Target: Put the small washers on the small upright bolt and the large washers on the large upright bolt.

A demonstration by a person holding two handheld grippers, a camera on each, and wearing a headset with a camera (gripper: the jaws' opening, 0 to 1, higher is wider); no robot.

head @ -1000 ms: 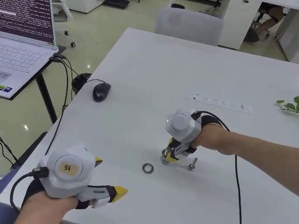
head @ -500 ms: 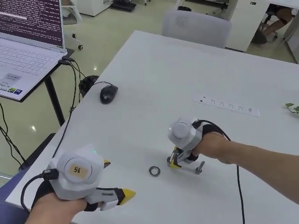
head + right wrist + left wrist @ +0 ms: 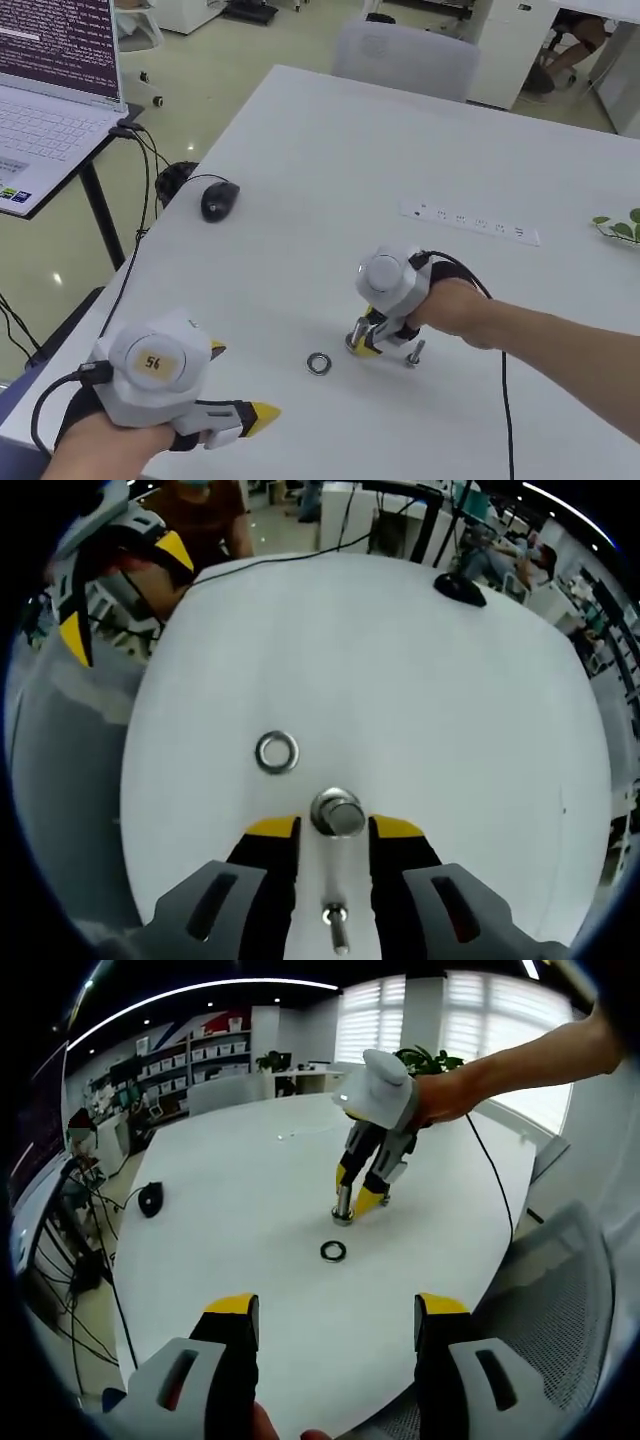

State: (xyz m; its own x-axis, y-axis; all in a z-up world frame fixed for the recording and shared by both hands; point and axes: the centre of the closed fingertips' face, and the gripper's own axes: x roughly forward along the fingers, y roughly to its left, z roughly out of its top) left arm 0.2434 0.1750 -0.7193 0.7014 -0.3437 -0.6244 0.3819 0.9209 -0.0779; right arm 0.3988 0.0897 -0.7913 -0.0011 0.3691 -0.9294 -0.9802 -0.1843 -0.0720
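Observation:
The large upright bolt (image 3: 337, 812) stands on the white table (image 3: 300, 200) with a ring around its top. The yellow tips of my right gripper (image 3: 337, 830) sit just apart on either side of it, gripping nothing. The small upright bolt (image 3: 335, 920) stands further back between the same jaws, and to the right of the large bolt (image 3: 352, 341) as the small bolt (image 3: 413, 352) in the head view. One loose washer (image 3: 318, 363) lies flat just left of the right gripper (image 3: 365, 343). My left gripper (image 3: 336, 1310) is wide open near the table's front edge, well short of the washer (image 3: 333, 1251).
A black mouse (image 3: 218, 198) lies at the far left of the table and a white power strip (image 3: 470, 222) at the far right. A laptop (image 3: 50, 90) stands on a side stand to the left. A grey chair (image 3: 405, 55) is behind the table.
The head view has swung slightly. My right gripper stays at the large bolt, and the loose washer and left gripper have not visibly moved.

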